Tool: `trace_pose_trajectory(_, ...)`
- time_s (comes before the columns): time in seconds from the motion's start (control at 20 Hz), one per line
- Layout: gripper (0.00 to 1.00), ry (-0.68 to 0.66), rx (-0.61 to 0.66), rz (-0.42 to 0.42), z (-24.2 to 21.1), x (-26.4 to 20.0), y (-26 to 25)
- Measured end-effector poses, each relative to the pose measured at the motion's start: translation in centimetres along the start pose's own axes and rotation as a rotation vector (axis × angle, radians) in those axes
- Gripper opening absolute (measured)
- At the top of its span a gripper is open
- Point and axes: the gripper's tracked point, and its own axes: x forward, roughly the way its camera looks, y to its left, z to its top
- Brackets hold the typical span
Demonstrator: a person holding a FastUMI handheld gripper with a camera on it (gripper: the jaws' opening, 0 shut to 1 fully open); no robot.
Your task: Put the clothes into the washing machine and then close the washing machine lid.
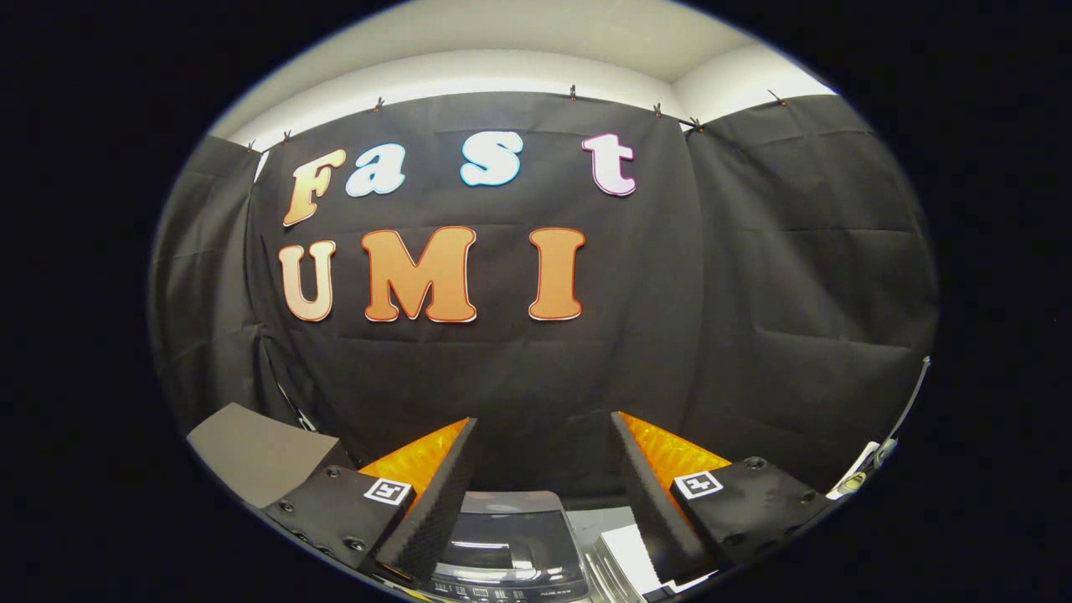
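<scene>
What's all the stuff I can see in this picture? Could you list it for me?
Washing machine: one, dark glossy lid with a grey rim, low down between the two fingers, just ahead of them.
White object: one, right beside the washing machine; too little of it shows to name it.
Grey board: one, flat, off to the left of the fingers.
Black cloth: the booth's wall, hung from clips, beyond everything else.
White wall and ceiling: above the cloth.
Gripper: one, its jaws spread wide apart with nothing between them, raised above the washing machine.
</scene>
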Motion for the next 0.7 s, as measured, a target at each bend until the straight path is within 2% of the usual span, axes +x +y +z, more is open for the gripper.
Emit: trace_pose_trajectory(0.7,0.98,-0.016,0.012,-0.032,0.3,0.1,7.7)
